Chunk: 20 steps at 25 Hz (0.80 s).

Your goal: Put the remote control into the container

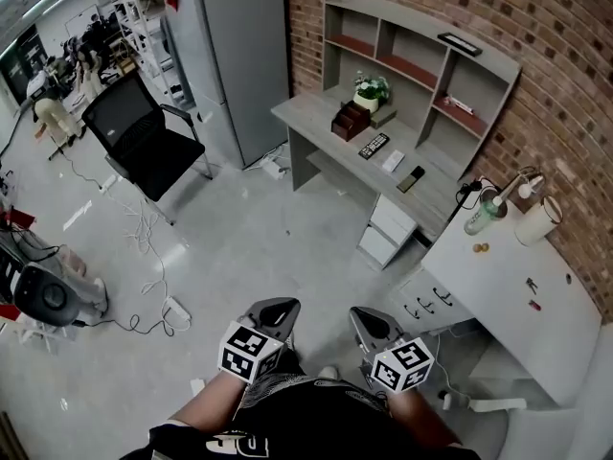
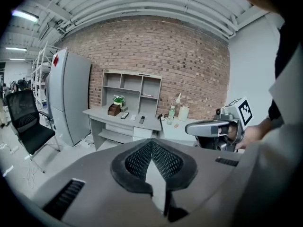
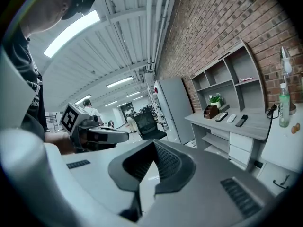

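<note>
The left gripper (image 1: 275, 307) and the right gripper (image 1: 367, 318) are held side by side, low in the head view. Each has its jaws clenched together on nothing. The remote control (image 1: 374, 146) is seen well apart from them at twelve o'clock. It lies on the grey desk (image 1: 306, 111), at five o'clock of the brown container (image 1: 351, 121).
</note>
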{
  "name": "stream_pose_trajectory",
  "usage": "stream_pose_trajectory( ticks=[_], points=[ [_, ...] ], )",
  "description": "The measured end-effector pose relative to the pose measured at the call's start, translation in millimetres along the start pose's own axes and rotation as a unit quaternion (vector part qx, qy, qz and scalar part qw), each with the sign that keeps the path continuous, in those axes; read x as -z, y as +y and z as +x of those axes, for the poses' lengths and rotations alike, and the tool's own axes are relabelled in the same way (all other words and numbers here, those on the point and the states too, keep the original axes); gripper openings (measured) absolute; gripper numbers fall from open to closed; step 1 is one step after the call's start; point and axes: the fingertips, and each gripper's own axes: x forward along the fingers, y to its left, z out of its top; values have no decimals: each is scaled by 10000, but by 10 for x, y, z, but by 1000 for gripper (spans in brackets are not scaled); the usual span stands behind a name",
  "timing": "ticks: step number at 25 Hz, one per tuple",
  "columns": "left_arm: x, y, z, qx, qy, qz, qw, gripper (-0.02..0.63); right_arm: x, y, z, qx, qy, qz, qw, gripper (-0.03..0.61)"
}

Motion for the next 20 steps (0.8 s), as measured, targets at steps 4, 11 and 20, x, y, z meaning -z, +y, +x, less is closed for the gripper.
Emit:
stream_pose_trajectory(
  ticks=[4, 11, 20],
  points=[
    [25, 121, 70, 24, 143, -215, 9997, 6, -87, 37, 115, -86, -83, 24, 9999, 6],
    [-15, 372, 235, 209, 357, -378, 9984, 6, -131, -15, 460, -77, 3, 62, 10000, 6],
    [-295, 1154, 485, 415, 201, -298, 9985, 6, -367, -152, 1241, 106, 227, 41, 9997, 6]
  ],
)
